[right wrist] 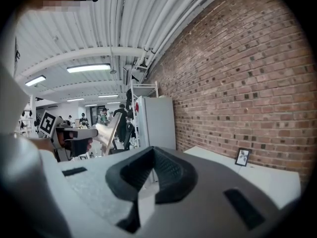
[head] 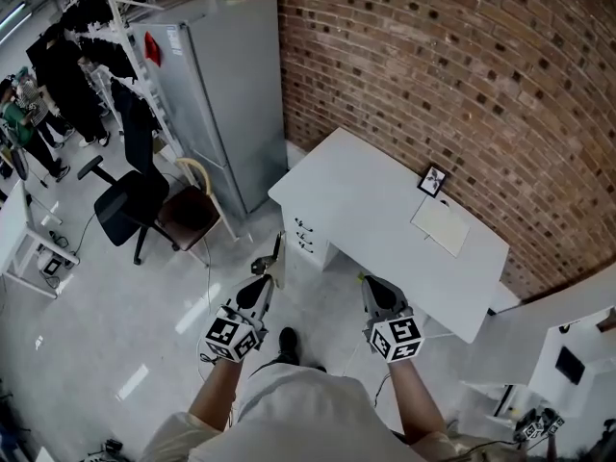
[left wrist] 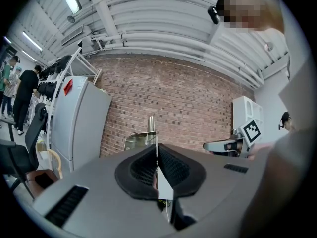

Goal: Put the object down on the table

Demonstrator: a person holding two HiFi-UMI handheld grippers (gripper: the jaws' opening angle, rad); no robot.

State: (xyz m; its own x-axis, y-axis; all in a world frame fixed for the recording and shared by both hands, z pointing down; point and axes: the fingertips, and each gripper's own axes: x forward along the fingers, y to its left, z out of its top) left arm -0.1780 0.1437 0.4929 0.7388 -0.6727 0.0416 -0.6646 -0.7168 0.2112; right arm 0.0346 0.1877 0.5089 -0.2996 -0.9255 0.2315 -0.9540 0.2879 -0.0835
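One metal tool (head: 277, 256), left gripper (head: 264, 277), pointing forward

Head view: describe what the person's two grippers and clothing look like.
Left gripper and right gripper match: grey tapering bodies, black ribbed pads, each bearing a white cube with black square markers. The person wears a cream short-sleeved top.

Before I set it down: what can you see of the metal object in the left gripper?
The metal object is shiny, silvery sheet metal. Its thin flat part is clamped between the shut jaws of the left gripper; the rest sticks out beyond them. It hangs in the air over the floor, short of the white table.
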